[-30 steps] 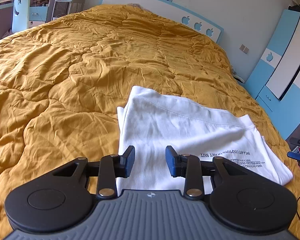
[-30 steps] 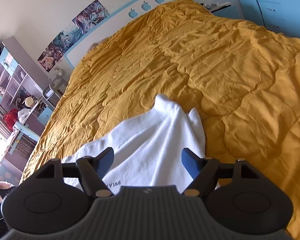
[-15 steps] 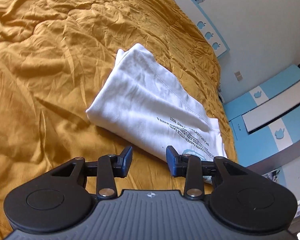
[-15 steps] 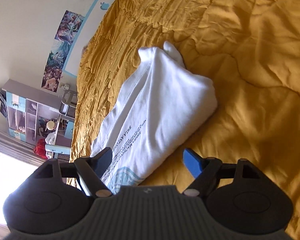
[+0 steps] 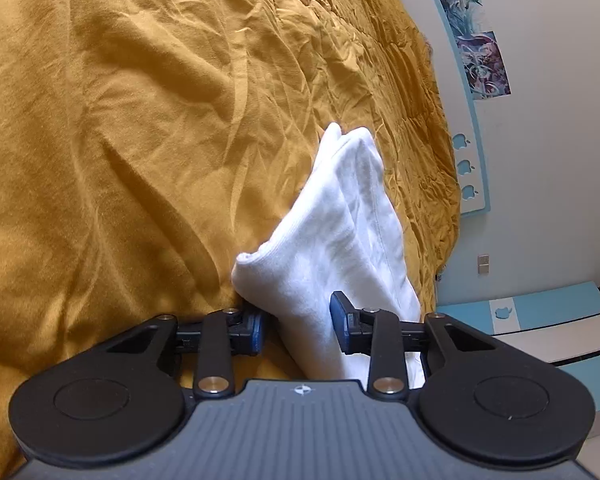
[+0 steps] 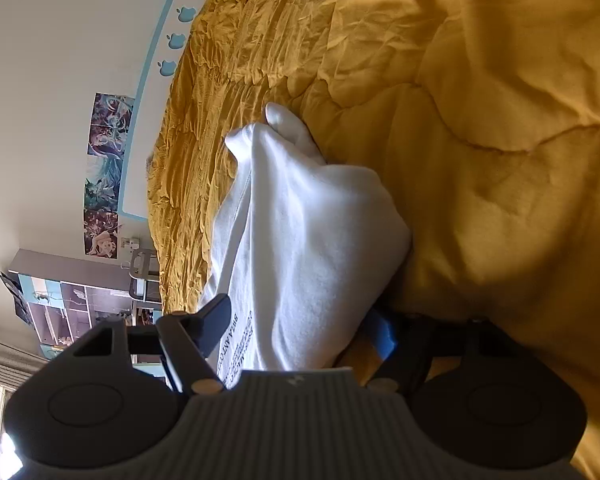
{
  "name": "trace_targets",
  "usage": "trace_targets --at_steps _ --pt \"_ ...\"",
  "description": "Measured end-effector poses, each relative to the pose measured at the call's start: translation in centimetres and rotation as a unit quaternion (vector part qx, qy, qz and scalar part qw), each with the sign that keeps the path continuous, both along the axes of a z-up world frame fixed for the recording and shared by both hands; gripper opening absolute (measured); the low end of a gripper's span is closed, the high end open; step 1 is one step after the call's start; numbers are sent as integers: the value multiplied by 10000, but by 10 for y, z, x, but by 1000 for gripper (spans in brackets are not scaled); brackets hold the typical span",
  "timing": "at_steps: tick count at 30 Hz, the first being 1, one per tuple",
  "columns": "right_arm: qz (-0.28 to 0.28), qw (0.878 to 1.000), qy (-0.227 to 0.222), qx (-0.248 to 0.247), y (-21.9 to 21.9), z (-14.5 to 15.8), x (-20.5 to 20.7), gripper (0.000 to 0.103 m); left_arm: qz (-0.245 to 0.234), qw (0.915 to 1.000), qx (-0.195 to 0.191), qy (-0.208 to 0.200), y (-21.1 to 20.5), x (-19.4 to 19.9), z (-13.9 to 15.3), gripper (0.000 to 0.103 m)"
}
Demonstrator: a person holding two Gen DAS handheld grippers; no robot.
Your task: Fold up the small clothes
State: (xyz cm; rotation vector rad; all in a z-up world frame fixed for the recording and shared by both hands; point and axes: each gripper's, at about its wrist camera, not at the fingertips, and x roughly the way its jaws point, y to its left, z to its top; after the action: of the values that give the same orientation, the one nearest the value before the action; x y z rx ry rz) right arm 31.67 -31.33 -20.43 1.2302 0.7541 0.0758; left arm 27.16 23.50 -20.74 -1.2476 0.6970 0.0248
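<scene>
A folded white shirt (image 5: 340, 220) with dark print lies on the mustard duvet (image 5: 120, 140). My left gripper (image 5: 298, 330) is rolled on its side and straddles the shirt's near folded edge. Its jaws are closing, with a thin gap still showing at the left pad (image 5: 254, 334). In the right wrist view the shirt (image 6: 308, 220) bulges up between the fingers of my right gripper (image 6: 300, 328). Those jaws are closing too, still wide, and the blue pad (image 6: 384, 336) sits low beside the cloth against the duvet (image 6: 500, 160).
The wrinkled duvet spreads all around the shirt. A white headboard with a blue rim (image 5: 466, 140) and posters (image 6: 104, 172) lie beyond the bed. Blue and white cabinets (image 5: 540, 320) stand on one side, shelves (image 6: 72, 304) on the other.
Both grippers have sunk towards the bed and rolled onto their sides. The shirt, earlier lying ahead of the fingers, now sits between both pairs of jaws. The right jaws have narrowed.
</scene>
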Motion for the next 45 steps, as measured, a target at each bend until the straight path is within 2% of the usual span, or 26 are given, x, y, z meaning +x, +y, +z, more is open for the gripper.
trace_targets --at_steps 2,3,4,5,6,7,10,14,21,24,30,33,35,41,45 --pt "-55 10000 -3 -51 3 -4 5 55 -19 9998 176 -40 -3 5 0 35" --pt "-76 9999 7 -70 4 -6 6 46 -54 9995 308 -87 -5 6 2 31" --pt "-114 9999 43 -120 7 -8 7 29 -79 9989 463 -91 -8 6 4 26" --pt "-119 9996 108 -221 8 -8 5 20 -96 9981 594 -109 -9 6 6 19" --pt "-66 9995 47 -298 10 -7 4 14 -119 9970 738 -217 -11 3 9 16" --pt "13 9988 -132 -480 12 -5 3 12 -126 9955 871 -347 -13 0 13 16" --pt "94 9978 -338 -556 13 0 0 11 -181 9907 1231 -543 -18 -8 25 14" --pt "190 9971 -558 -487 12 10 1 10 -276 9859 1471 -751 -22 -18 42 14" --pt "494 9925 -885 -681 20 38 -7 10 -547 9746 1994 -865 -27 -33 71 14" --pt "635 9900 -972 -802 23 48 -17 10 -639 9706 2173 -820 -28 -42 80 14" --pt "966 9828 -972 -1238 36 74 -44 10 -967 9537 2766 -678 -33 -67 99 14" --pt "1088 9798 -863 -1437 41 82 -61 10 -1034 9489 2932 -552 -35 -79 105 14" --pt "1160 9779 -662 -1606 44 86 -70 10 -1133 9425 3116 -407 -39 -85 108 14" --pt "1139 9794 -622 -1547 44 94 -98 10 -1317 9283 3472 -176 -47 -101 123 14" --pt "1133 9796 -612 -1542 46 103 -118 10 -1370 9257 3524 -81 -49 -114 130 14"
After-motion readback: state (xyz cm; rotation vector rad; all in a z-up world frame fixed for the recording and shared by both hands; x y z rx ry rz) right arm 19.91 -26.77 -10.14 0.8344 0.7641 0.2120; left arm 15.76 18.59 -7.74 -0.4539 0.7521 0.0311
